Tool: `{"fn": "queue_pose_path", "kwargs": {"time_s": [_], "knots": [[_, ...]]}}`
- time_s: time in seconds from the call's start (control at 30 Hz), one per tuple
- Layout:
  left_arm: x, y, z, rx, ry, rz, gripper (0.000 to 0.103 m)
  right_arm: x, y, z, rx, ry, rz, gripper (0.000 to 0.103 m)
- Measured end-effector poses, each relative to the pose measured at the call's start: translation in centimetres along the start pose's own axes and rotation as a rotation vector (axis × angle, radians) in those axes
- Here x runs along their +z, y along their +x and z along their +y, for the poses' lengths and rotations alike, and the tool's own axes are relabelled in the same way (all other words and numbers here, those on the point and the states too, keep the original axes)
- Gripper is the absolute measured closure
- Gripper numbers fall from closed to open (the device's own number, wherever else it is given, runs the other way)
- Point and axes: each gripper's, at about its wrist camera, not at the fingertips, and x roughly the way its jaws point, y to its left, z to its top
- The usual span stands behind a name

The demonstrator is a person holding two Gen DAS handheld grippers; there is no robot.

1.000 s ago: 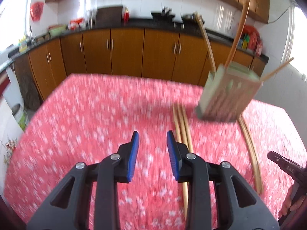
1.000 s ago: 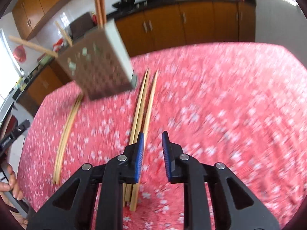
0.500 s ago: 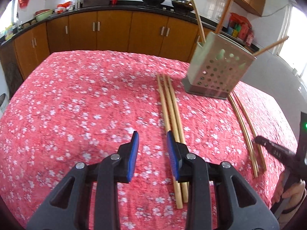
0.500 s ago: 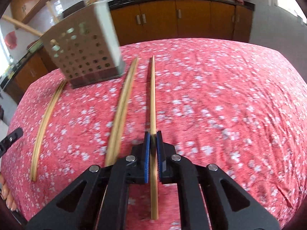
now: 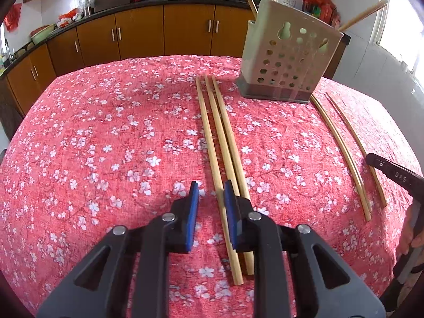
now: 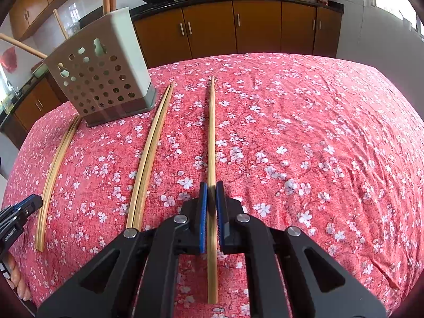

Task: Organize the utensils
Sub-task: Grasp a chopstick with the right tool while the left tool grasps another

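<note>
Here, nearest the right wrist camera, the right gripper [image 6: 211, 194] is clamped tight on a single chopstick [image 6: 211, 132], its blue pads [image 6: 202, 206] pressing the stick from both sides; the stick runs straight away over the red flowered tablecloth [image 6: 304, 132]. In the left wrist view, the left gripper [image 5: 211, 193] is closing, with the leftmost of three chopsticks [image 5: 221, 143] lying between its jaws; the right pad seems to touch it, though that is hard to judge, and a gap stays open on the left side. The other two sticks of that group lie just beside it, partly under the right finger. Further right on the cloth lies a pair of thinner sticks [image 5: 341, 145], near the tip of the other gripper at the picture's edge. Beyond the sticks stands the beige holder [image 5: 288, 61] with round holes, upright on its dark base, several sticks leaning out of its top. Behind the table runs a row of brown cabinets [image 5: 164, 31] under a dark counter.
</note>
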Motion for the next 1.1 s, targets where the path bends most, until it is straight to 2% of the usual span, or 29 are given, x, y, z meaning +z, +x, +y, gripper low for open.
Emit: {"fn": "queue_pose_path", "kwargs": {"time_s": [0.23,0.3,0.33,0.5,0.63,0.93,1.1], "knots": [[0.2,1.1,-0.8,0.061,0.036,-0.004,0.083,-0.4,-0.3,0.8,0.025,-0.027,0.003,0.095],[0.3,1.2,-0.6,0.075,0.030,-0.006,0.090,-0.5,-0.3,0.9,0.022,-0.037,0.001,0.095],[0.3,1.3,-0.4,0.081,0.023,-0.004,0.095,-0.4,-0.3,0.9,0.021,-0.044,-0.001,0.095],[1.4,1.7,2.5,0.115,-0.050,0.001,0.095,0.4,0.2,-0.1,-0.013,-0.049,-0.011,0.095],[1.4,1.7,4.3,0.091,-0.091,-0.015,0.094,0.7,0.3,-1.5,-0.037,-0.027,-0.031,0.095],[1.3,1.6,5.3,0.044,-0.128,-0.024,0.094,0.8,0.3,-1.9,-0.034,-0.020,-0.031,0.095],[1.2,1.4,5.2,0.060,-0.117,-0.022,0.094,0.7,0.2,-1.9,-0.034,-0.019,-0.031,0.094]]}}
